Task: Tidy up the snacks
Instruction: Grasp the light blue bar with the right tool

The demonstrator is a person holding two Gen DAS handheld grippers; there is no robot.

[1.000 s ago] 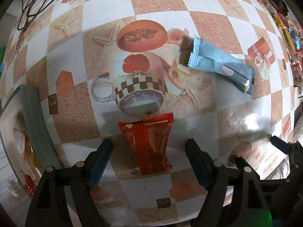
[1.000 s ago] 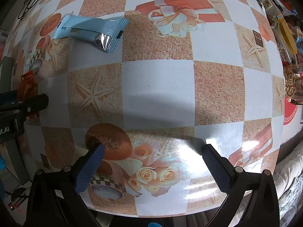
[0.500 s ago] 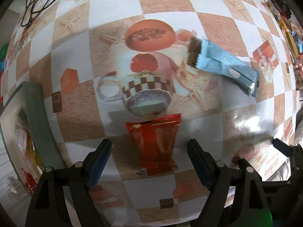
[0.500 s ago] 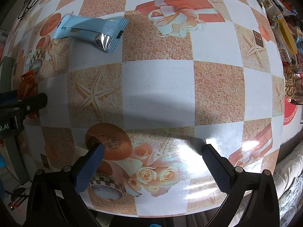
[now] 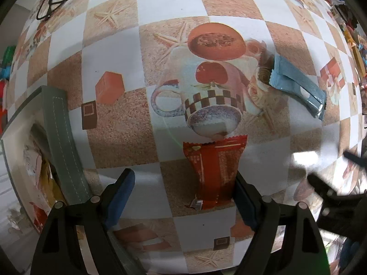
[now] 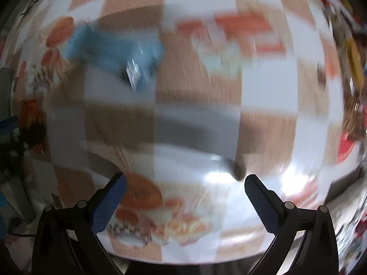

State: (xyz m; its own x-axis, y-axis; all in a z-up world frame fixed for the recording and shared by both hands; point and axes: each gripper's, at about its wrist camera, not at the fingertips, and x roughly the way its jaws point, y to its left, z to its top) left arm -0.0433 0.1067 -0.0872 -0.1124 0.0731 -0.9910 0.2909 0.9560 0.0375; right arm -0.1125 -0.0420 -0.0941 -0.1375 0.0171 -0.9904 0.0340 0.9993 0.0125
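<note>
1. The left hand-held gripper [image 5: 184, 200] has shifted sideways; the red foil snack packet [image 5: 214, 174] now lies by its right finger, jaws spread, untouched.
2. Right hand-held gripper [image 6: 183, 202]: spread, empty, bare checkered tabletop [image 6: 197, 96] ahead.
3. The blue foil snack bar [image 5: 298, 87] is blurred in the right view.

Red snack packet [image 5: 215, 174], blue packet [image 5: 298, 87], checkered tablecloth [image 5: 119, 123]

Left gripper [image 5: 184, 197] jaws wide, empty; right gripper [image 6: 183, 200] likewise, downward

One red packet [image 5: 215, 174], one blue packet [image 5: 298, 87]
</note>
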